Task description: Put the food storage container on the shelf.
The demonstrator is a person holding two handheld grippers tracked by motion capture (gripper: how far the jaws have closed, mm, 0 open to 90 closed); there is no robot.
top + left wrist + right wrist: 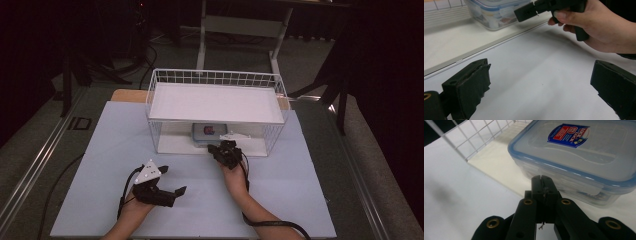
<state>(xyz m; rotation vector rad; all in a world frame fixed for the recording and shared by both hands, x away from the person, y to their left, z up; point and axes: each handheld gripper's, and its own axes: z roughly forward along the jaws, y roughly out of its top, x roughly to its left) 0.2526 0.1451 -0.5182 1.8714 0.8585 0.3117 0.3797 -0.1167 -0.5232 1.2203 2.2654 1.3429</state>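
Looked down on a table [280, 200] with a pale, plain top, bare across its near half. Saw a strip of wood-coloured board [126, 95] at its far left edge. Found a white wire rack [270, 80] standing on the far half, square to the table's edges. Noted two levels in it: an upper white shelf [215, 102], flat and bare, and a lower white board [175, 145] resting on the table top. Made out a clear lidded container [206, 133] with a blue rim and a printed label, lying flat on that lower board, near its front edge, under the upper shelf.
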